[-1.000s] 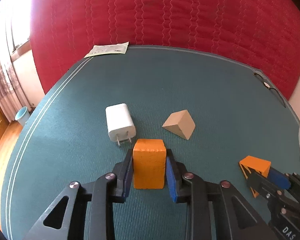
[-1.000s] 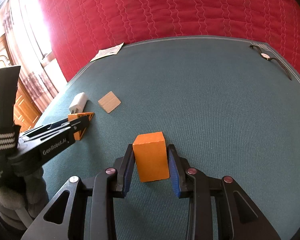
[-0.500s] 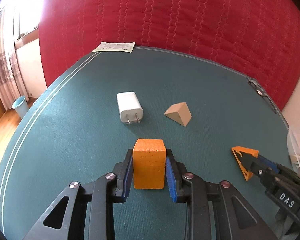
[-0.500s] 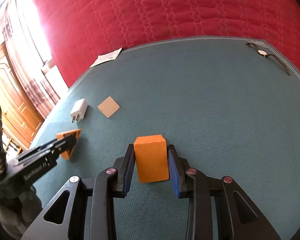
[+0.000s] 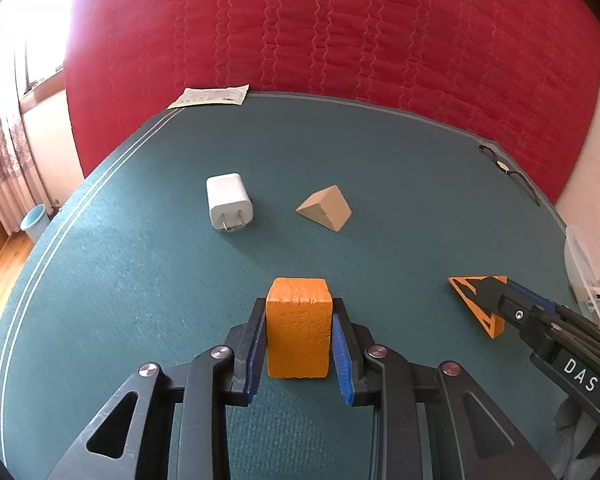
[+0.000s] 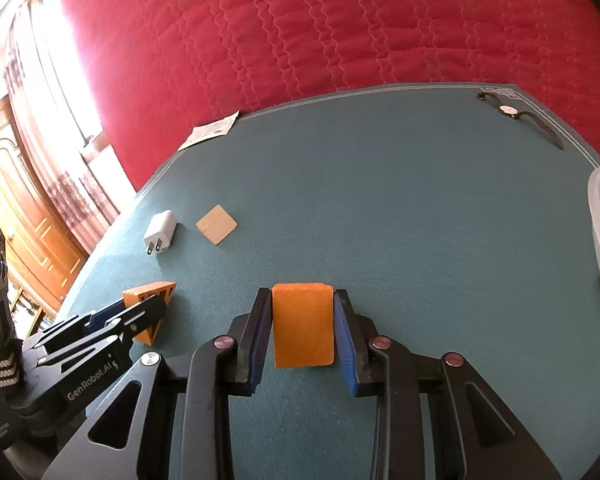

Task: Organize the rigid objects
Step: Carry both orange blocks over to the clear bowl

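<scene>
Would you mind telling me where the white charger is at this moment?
The white charger lies on the green table, ahead and left in the left wrist view, just left of the tan wooden wedge, prongs toward the camera.

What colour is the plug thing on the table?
White, with metal prongs. The charger shows best in the left wrist view.

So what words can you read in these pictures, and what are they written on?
"DAS": white letters on the right gripper, cut off by the picture edge.
"GenRobot.AI": white letters on the left gripper.
Paper packet at the table's far edge: print too small to read.
</scene>
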`<state>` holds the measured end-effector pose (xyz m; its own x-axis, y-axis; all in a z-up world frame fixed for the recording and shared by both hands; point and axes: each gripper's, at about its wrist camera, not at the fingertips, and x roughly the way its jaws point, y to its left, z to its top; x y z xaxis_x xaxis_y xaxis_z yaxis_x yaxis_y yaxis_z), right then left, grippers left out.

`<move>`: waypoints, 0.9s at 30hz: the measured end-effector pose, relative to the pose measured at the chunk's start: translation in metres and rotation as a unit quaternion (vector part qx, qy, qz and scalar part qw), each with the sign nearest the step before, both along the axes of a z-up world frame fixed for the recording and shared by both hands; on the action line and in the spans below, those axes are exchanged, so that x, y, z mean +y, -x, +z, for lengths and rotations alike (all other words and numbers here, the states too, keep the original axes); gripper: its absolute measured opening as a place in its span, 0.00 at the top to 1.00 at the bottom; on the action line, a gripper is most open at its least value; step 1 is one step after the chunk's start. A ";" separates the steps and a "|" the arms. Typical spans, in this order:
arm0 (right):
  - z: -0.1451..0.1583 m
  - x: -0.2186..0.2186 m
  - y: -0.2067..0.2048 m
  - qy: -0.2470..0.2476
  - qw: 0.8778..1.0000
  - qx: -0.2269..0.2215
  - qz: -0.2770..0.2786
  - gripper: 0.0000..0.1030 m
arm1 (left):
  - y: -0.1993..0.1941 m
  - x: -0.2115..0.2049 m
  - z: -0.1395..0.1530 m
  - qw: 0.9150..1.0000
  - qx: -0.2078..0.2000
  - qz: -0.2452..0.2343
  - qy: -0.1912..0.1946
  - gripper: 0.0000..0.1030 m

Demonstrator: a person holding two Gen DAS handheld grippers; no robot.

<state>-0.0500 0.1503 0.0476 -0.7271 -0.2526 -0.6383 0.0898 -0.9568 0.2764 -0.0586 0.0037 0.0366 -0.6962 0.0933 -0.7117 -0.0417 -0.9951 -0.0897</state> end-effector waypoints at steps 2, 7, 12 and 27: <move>0.001 0.003 -0.003 0.000 1.000 0.004 -0.004 0.70 | -0.001 0.002 0.000 1.000 0.000 -0.001 0.000 0.70; 0.001 0.011 -0.011 0.004 1.000 0.002 -0.014 0.70 | -0.005 0.006 0.001 1.000 -0.001 -0.007 0.001 0.70; 0.000 0.009 -0.011 -0.002 1.000 -0.001 -0.009 0.69 | -0.009 0.009 0.001 1.000 0.000 -0.010 0.004 0.70; -0.008 -0.008 0.000 -0.051 0.998 -0.031 0.005 0.67 | -0.011 0.012 0.001 1.000 0.002 -0.011 0.008 0.70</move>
<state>-0.0502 0.1424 0.0397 -0.6835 -0.1920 -0.7043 0.0863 -0.9793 0.1832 -0.0473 0.0159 0.0381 -0.6973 0.0977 -0.7101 -0.0646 -0.9952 -0.0735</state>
